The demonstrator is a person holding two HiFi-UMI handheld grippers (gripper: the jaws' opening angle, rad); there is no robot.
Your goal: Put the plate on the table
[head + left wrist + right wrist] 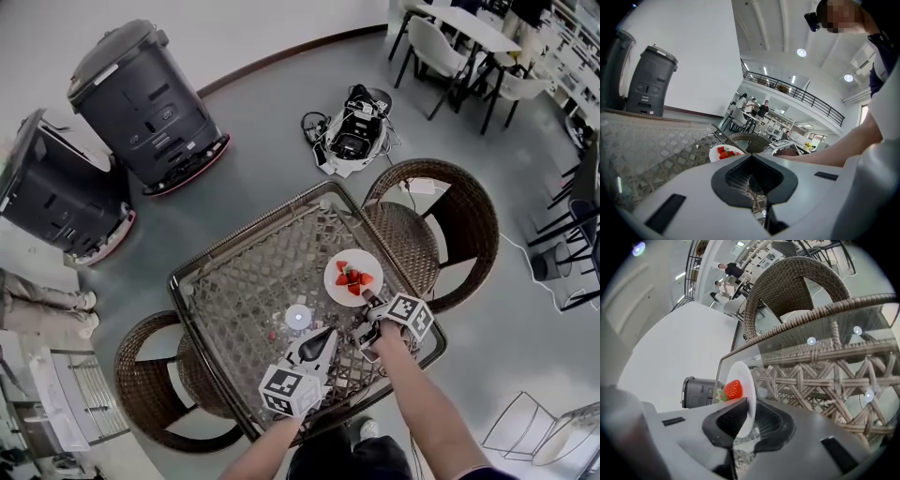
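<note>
A white plate (335, 283) with cut strawberries (353, 277) rests flat on the glass-topped wicker table (244, 281), towards its right side. My right gripper (367, 300) is at the plate's near rim. In the right gripper view the plate's rim (744, 404) stands between the jaws with a strawberry (733, 389) just beyond; the jaws of the right gripper (747, 420) are slightly apart and do not press on the rim. My left gripper (328, 339) hovers over the table's near edge, left of the plate (717, 154), and the left gripper (751, 187) is shut on nothing.
A small white disc (298, 317) lies on the glass near the left gripper. Wicker chairs (441, 216) (155, 375) stand at the table's right and left. Two dark service robots (145, 103) (56, 187) and a bag of gear (352, 131) are on the floor beyond.
</note>
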